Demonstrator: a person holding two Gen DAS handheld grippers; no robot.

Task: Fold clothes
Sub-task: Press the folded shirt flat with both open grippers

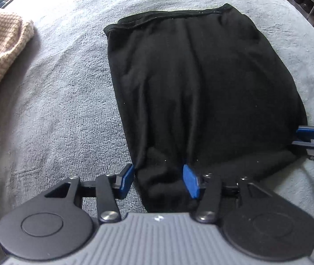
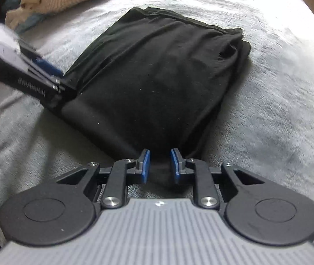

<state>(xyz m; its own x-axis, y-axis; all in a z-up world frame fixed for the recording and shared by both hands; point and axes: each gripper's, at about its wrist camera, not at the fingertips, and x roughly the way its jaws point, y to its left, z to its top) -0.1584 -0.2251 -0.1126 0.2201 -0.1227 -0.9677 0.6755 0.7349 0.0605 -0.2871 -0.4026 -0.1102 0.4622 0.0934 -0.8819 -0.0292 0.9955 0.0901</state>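
Left tongs (image 1: pixel 160 180): open to about half their travel. The near left corner of the black garment (image 1: pixel 201 88) lies between the blue pads. The left pad (image 1: pixel 127 180) stands just at the cloth's left edge and the right pad (image 1: pixel 191 182) rests on top of the fabric; neither is seen pressing the cloth, so the corner sits loose between them.

Right tongs (image 2: pixel 159 165): narrowly parted, closed on a bunched fold at the near edge of the black garment (image 2: pixel 157 81). The cloth runs up from between the blue pads (image 2: pixel 144 165) toward 12 o'clock and looks drawn taut there.

Task item: the black garment lies folded into a rough rectangle on a grey blanket (image 1: pixel 57 88), its far hem at 12 o'clock and its near end at both tongs. In the left wrist view the right tongs (image 1: pixel 300 135) enter at 3 o'clock, touching the garment's near right corner.

Visibility limits:
- In the right wrist view the left tongs (image 2: pixel 65 84) appear at 9 o'clock, blurred; their pad gap cannot be read from that view.
- A beige knitted item (image 1: pixel 0 50) at 10 o'clock is cut off by the frame edge.
- The surface beneath the blanket is covered; whether it is a bed or a bench cannot be told.
- Dark objects at 1 o'clock in the left wrist view are too small to identify.
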